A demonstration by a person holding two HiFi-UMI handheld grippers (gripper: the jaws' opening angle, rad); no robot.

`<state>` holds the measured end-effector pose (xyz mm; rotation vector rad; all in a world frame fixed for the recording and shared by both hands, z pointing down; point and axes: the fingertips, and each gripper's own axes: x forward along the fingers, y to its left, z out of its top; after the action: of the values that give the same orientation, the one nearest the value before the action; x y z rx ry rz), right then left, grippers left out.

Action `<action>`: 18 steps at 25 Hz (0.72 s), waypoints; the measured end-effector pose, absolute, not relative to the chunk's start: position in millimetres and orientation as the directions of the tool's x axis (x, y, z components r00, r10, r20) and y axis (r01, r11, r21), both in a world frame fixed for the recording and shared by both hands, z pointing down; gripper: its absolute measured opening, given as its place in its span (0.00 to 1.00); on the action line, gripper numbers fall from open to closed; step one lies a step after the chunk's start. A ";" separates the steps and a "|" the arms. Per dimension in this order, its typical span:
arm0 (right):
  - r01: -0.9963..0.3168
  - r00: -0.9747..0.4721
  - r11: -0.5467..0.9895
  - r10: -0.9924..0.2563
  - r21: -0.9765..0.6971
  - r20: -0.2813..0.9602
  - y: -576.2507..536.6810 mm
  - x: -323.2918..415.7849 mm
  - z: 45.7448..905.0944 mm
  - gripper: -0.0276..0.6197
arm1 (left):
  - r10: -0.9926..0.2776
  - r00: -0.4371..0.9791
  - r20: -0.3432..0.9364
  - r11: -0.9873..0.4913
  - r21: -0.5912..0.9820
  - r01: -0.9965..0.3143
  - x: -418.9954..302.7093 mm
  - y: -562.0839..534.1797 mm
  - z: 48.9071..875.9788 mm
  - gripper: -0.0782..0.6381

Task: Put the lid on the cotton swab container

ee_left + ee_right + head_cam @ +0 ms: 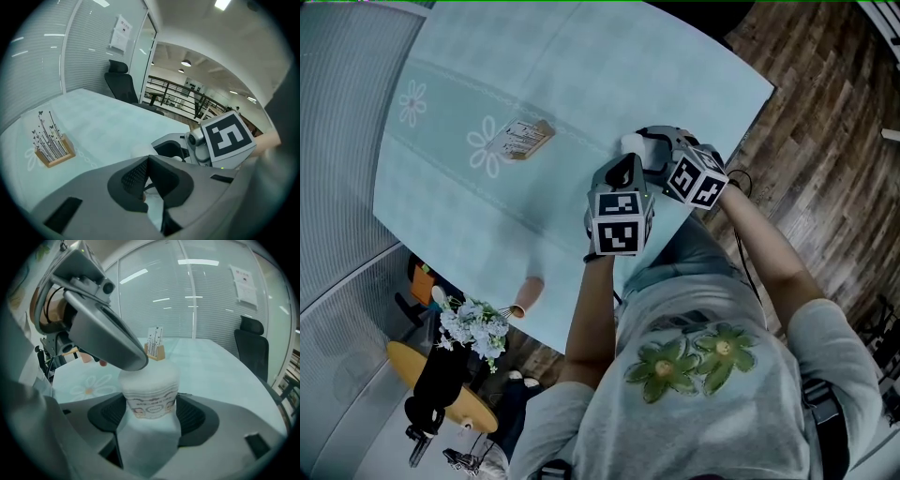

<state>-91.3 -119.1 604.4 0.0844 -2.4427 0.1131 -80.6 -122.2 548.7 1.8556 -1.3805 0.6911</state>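
Note:
The white cotton swab container (151,392) stands upright between the pads of my right gripper (150,418), which is shut on its sides. A white lid (149,373) sits on top of it. My left gripper (133,363) is shut, and its closed tip rests on the lid from above. In the left gripper view the pads (140,176) meet, with the container (139,151) showing pale just beyond them. In the head view both grippers crowd round the container (632,143) near the table's right edge.
A small wooden holder with printed cards (525,139) stands mid-table on the light blue flowered cloth (487,84). The table's edge runs just beside the grippers. A black office chair (253,348) stands beyond the far side. A flower bunch (476,326) lies below the table.

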 end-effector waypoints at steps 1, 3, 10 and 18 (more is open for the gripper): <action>-0.091 -0.762 0.994 -0.034 -0.055 0.646 -118.2 -91.2 604.5 0.57 | -0.582 0.273 0.766 -0.175 0.211 -0.962 -80.1 -121.5 548.8 0.11; -0.088 -0.753 0.995 -0.038 -0.043 0.657 -117.9 -92.2 603.9 0.58 | -0.584 0.268 0.766 -0.166 0.210 -0.963 -81.3 -120.8 548.9 0.11; -0.117 -0.700 0.993 -0.098 0.021 0.708 -120.6 -90.4 599.0 0.58 | -0.592 0.300 0.748 -0.114 0.291 -0.950 -84.8 -122.9 548.3 0.11; -0.186 -0.704 0.979 -0.191 0.083 0.684 -115.7 -76.7 550.0 0.57 | -0.663 0.341 0.666 -0.029 0.433 -0.901 -95.7 -117.3 513.6 0.11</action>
<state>-76.7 -115.7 550.0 0.2618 -2.3677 -0.0096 -95.7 -117.3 513.6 1.7625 -1.3946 0.3547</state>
